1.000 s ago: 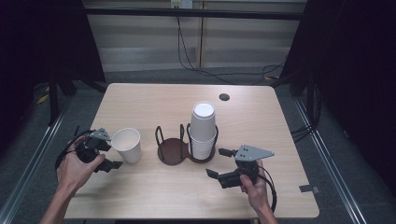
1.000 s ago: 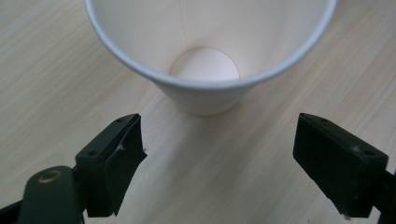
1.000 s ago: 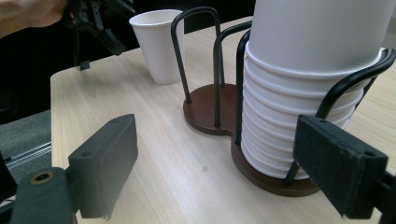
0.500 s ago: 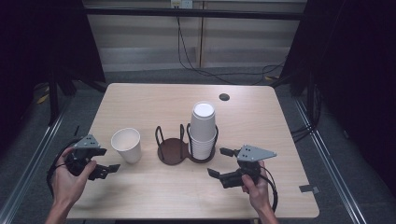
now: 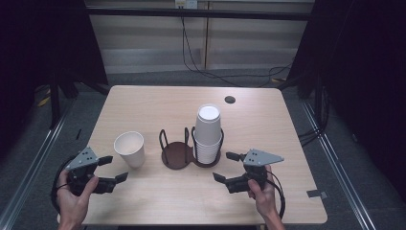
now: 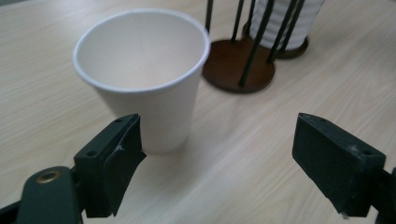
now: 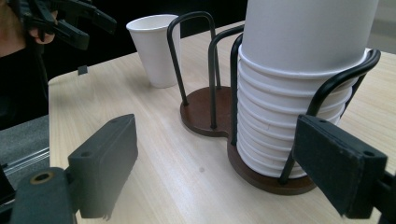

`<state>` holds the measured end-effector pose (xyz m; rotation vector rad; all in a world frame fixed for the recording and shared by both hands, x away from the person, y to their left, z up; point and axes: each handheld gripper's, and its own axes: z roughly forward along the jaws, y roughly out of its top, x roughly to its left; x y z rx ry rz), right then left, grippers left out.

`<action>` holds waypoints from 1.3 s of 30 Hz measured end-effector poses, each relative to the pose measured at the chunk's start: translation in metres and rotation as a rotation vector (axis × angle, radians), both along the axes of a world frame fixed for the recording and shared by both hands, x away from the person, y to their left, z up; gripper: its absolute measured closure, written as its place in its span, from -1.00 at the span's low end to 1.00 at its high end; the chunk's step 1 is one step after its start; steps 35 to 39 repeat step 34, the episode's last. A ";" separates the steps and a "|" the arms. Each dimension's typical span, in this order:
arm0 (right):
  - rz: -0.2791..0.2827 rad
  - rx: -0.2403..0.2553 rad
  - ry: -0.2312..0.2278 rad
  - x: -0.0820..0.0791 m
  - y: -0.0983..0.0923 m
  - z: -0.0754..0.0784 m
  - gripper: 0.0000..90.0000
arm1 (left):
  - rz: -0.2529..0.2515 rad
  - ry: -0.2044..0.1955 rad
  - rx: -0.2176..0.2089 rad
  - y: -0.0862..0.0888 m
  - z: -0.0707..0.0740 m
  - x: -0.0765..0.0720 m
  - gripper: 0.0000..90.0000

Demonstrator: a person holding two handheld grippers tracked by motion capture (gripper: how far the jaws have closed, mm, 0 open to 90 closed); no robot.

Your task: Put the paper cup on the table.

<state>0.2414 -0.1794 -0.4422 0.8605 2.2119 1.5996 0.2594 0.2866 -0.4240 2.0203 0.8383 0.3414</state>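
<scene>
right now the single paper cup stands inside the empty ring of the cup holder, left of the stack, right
Not quite. The single paper cup stands on the bare table, apart from the cup holder, to its left; the holder's empty ring has nothing in it. The stack fills the other ring. The high view shows this.

Table (image 5: pixel 143 103) evenly lit from above — surroundings fall to black; soft shadows, gripper views slightly soft (near jaws blurred).
</scene>
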 end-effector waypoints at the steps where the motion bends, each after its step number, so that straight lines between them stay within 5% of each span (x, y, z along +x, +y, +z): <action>1: -0.001 0.000 0.000 0.000 0.000 0.000 -0.69 | 0.004 -0.005 -0.008 -0.002 -0.001 -0.001 -0.64; 3: 0.000 0.002 -0.001 -0.002 0.000 -0.001 -0.69 | 0.017 -0.029 -0.056 -0.010 -0.007 -0.004 -0.64; 12: -0.007 0.013 0.002 -0.003 0.002 -0.004 -0.69 | -0.013 -0.077 -0.104 -0.040 -0.020 -0.007 -0.64; 15: -0.009 0.010 0.008 -0.004 0.003 -0.006 -0.69 | -0.017 -0.054 -0.192 -0.052 -0.026 -0.007 -0.64; 20: -0.012 0.006 0.021 -0.009 0.002 -0.010 -0.69 | -0.032 -0.095 -0.231 -0.066 -0.030 -0.008 -0.64; 23: -0.024 -0.006 0.030 -0.014 -0.001 -0.016 -0.69 | -0.021 -0.168 -0.234 -0.077 -0.039 -0.012 -0.65; 31: -0.057 -0.002 0.053 -0.014 0.000 -0.029 -0.69 | -0.037 -0.208 -0.236 -0.091 -0.063 -0.016 -0.65; 39: -0.098 -0.021 0.055 -0.013 -0.001 -0.036 -0.68 | -0.063 -0.213 -0.238 -0.094 -0.064 -0.017 -0.65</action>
